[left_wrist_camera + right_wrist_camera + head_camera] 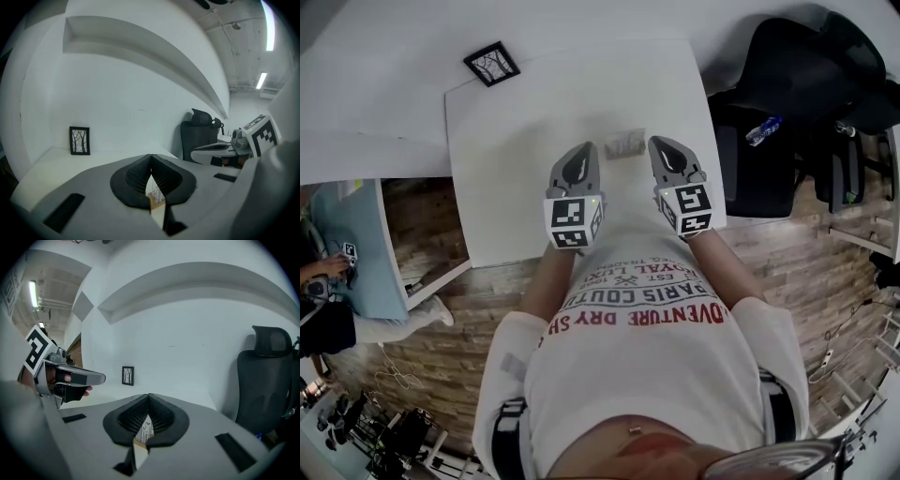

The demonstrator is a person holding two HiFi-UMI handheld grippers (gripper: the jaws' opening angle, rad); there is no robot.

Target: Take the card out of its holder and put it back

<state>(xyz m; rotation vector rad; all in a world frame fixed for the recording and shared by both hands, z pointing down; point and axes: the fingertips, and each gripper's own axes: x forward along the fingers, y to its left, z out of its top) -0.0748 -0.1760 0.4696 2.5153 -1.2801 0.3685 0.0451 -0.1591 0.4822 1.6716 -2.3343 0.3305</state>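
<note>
The right gripper (149, 398) has its jaws drawn narrow. The ribbed black pads meet at the tips and are closed on the card (146, 427), a white card printed with bare trees that shows in the slit between them. The wooden holder (140, 445) sits at the card's lower edge.

The left gripper (150, 158) stands much the same. Its jaws are closed to a slit with the tips together, on the end of the wooden holder, and the card rises from it in the gap.

In the head view both grippers are over the near half of the white table (516, 141), toward its right side. They angle inward toward each other, with the card and holder between their tips: the left gripper at the card's left edge, the right gripper at its right edge. Whether the holder rests on the table or hangs just above it cannot be told.

Each gripper's marker cube (574, 221) is over the table's near edge, just in front of the person's printed T-shirt (647, 366).

A small framed tree picture (492, 63) stands at the table's far left corner, well apart from the card. A black office chair (787, 94) stands just beyond the table's right edge, with a blue-capped water bottle (763, 130) lying on it. A wood-plank floor (422, 234) shows to the left of the table and below its near edge.
</note>
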